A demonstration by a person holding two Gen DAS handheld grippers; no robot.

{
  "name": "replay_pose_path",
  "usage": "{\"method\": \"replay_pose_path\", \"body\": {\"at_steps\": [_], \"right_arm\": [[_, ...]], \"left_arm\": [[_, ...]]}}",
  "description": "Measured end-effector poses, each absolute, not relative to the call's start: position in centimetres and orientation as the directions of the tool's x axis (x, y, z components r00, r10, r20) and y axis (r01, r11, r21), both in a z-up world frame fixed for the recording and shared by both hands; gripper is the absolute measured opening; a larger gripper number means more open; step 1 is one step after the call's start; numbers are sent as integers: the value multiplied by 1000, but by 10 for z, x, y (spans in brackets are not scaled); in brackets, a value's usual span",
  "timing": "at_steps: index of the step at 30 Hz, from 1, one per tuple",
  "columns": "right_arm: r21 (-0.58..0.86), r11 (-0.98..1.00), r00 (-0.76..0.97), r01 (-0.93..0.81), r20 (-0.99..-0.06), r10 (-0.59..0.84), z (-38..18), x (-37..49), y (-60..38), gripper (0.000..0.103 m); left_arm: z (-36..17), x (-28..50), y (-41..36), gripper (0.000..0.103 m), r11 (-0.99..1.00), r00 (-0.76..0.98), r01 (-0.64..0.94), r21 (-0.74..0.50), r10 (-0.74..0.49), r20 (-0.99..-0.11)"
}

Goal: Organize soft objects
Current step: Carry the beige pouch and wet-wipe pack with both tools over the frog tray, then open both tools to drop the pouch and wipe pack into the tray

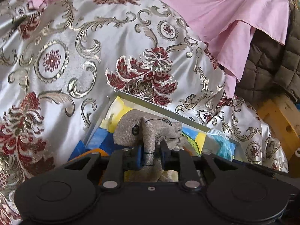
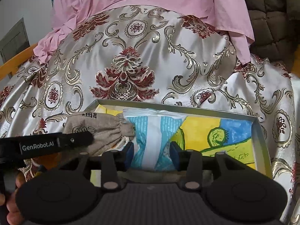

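My left gripper (image 1: pixel 151 152) is shut on a beige burlap pouch (image 1: pixel 148 129) with black markings and holds it over the left end of a shallow grey tray (image 1: pixel 159 106). The tray has a yellow, blue and green painted bottom. My right gripper (image 2: pixel 152 152) is shut on a blue-and-white soft packet (image 2: pixel 155 131) over the middle of the same tray (image 2: pixel 259 131). In the right wrist view the pouch (image 2: pixel 101 129) and the left gripper's arm sit just left of the packet, touching it.
The tray rests on a silver satin bedspread (image 2: pixel 131 56) with red floral and gold scroll pattern. A pink sheet (image 1: pixel 225 9) lies behind it. A brown quilted blanket (image 1: pixel 271 65) and a wooden bed frame (image 1: pixel 277 116) are at the right.
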State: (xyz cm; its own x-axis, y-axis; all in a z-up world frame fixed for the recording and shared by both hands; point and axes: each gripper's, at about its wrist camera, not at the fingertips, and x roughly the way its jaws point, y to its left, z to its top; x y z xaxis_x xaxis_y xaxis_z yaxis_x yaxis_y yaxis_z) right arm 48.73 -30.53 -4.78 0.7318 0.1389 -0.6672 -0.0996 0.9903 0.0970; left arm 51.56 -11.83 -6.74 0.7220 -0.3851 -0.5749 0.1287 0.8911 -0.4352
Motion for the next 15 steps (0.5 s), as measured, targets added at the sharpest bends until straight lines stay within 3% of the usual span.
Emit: {"method": "replay_pose_path", "body": {"at_steps": [9, 15], "right_arm": [[116, 990, 738, -79, -661, 136, -41, 478, -312, 66], [114, 991, 742, -73, -657, 130, -34, 474, -314, 71]], "left_arm": [[-63, 509, -115, 45, 902, 719, 118, -414, -366, -591], [-59, 506, -116, 51, 907, 712, 118, -405, -361, -602]]}}
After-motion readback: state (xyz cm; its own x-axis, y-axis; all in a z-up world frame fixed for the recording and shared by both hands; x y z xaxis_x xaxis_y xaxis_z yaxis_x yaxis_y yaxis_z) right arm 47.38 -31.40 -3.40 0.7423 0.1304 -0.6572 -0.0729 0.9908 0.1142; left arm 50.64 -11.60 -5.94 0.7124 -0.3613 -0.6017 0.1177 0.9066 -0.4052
